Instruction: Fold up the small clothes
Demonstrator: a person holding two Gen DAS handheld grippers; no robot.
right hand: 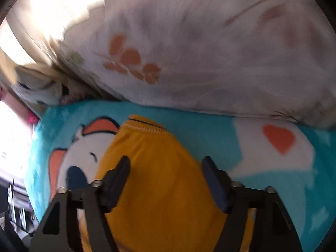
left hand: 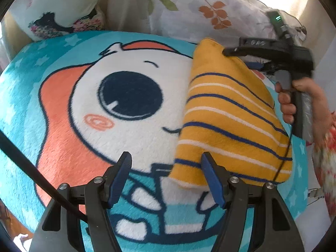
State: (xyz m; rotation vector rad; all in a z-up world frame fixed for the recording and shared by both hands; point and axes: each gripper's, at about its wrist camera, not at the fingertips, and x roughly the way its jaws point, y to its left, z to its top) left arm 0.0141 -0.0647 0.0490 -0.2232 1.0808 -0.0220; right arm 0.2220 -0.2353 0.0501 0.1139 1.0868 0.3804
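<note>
One small garment [left hand: 229, 113], mustard yellow with thin navy and white stripes, lies on a plush cartoon blanket [left hand: 63, 113] spread over a bed; there is just this one piece of clothing in view, and no basket, box or other container shows in either picture. In the left wrist view the garment sits toward the blanket's right edge, folded into a rough wedge, its narrow plain end pointing to the far edge and its striped wider end reaching to the near edge, where a corner lies just behind the right finger of the left tongs [left hand: 168, 178]. Those tongs stand wide open with nothing between the two blue pads, hovering over the white cartoon face. The right tongs [right hand: 166, 180] are likewise spread apart in their own view, with the yellow cloth [right hand: 159, 168] filling the gap beneath them; the picture is blurred and it is hard to tell whether the pads touch the fabric. In the left view the right tongs [left hand: 226, 52] reach over the garment's far end, held by one bare hand [left hand: 302, 103] at the blanket's right edge. Along the far edge of the blanket rest two pillows: a white one with a dark figure print [left hand: 63, 10] at the far left corner, and a pale one printed with orange and green leaves [left hand: 210, 10] at the far right
</note>
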